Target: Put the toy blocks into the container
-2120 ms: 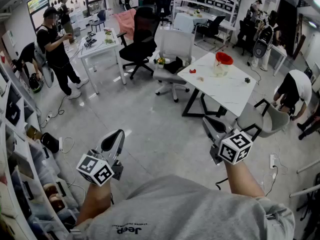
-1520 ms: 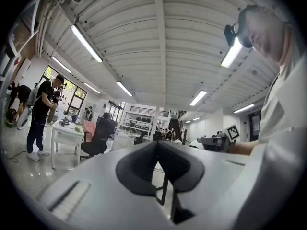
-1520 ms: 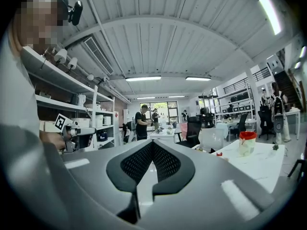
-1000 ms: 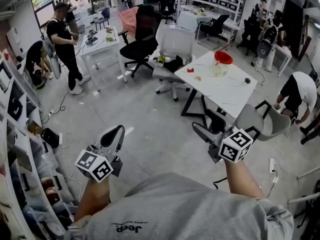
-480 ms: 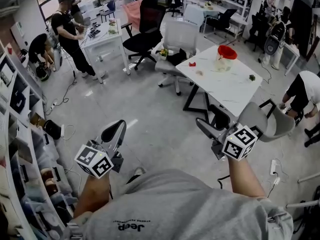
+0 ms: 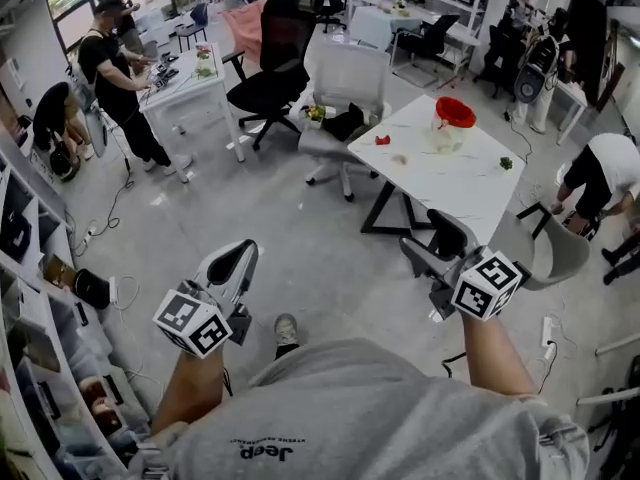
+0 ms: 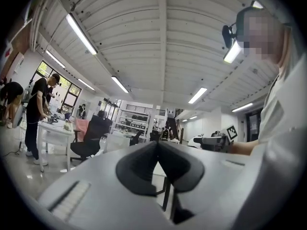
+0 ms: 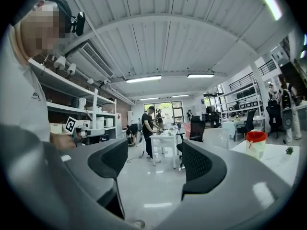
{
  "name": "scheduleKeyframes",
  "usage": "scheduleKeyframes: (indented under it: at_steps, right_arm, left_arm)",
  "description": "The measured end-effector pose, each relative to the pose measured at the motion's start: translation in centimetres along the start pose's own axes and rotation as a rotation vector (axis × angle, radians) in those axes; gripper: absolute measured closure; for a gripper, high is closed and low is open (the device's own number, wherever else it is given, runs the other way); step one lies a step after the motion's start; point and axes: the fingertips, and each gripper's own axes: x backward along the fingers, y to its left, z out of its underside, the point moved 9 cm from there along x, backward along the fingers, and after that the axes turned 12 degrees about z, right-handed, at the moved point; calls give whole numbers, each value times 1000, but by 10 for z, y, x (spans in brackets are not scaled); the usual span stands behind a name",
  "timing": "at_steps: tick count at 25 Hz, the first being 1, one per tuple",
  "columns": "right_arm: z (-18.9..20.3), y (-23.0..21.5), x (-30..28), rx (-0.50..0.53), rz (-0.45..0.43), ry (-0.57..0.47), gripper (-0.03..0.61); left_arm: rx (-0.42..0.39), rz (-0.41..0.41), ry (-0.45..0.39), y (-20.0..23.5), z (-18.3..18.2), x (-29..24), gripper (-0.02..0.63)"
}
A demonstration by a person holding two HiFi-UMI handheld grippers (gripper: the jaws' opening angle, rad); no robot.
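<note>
From the head we look forward and steeply down: our shirt (image 6: 350,408) is nearest at the bottom, the left gripper (image 6: 243,251) and right gripper (image 6: 427,236) are just ahead, and the table (image 6: 450,183) is farther off. Each gripper camera sits close behind its own jaws and faces level across the room, with the ceiling (image 7: 158,42) filling the upper half. Each catches the other gripper off to one side. All three views share the desk (image 6: 185,83) and the chair (image 6: 268,63).

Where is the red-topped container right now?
The container stands upper right in the head view on the white table, ahead of the right gripper, a red block to its left.
</note>
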Motion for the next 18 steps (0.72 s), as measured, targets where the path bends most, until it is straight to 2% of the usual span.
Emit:
scheduleKeyframes:
  at_steps: [4,10,14,18]
  right_arm:
    - [-10,3,-77,11,50,-13,249]
    - [-35,8,-201,16,99,-62,249]
    - [-40,7,-265,12,126,-55,249]
    - [-45,-1,-311,16,146,-30,249]
  left_arm:
    - [14,54,-8,94,-8,-23,555]
    - [-26,128,7,231,-51,-57,555]
    - [-31,150,12,299,-67,-66,555]
    - [-5,154,19,346,-68,-80,555]
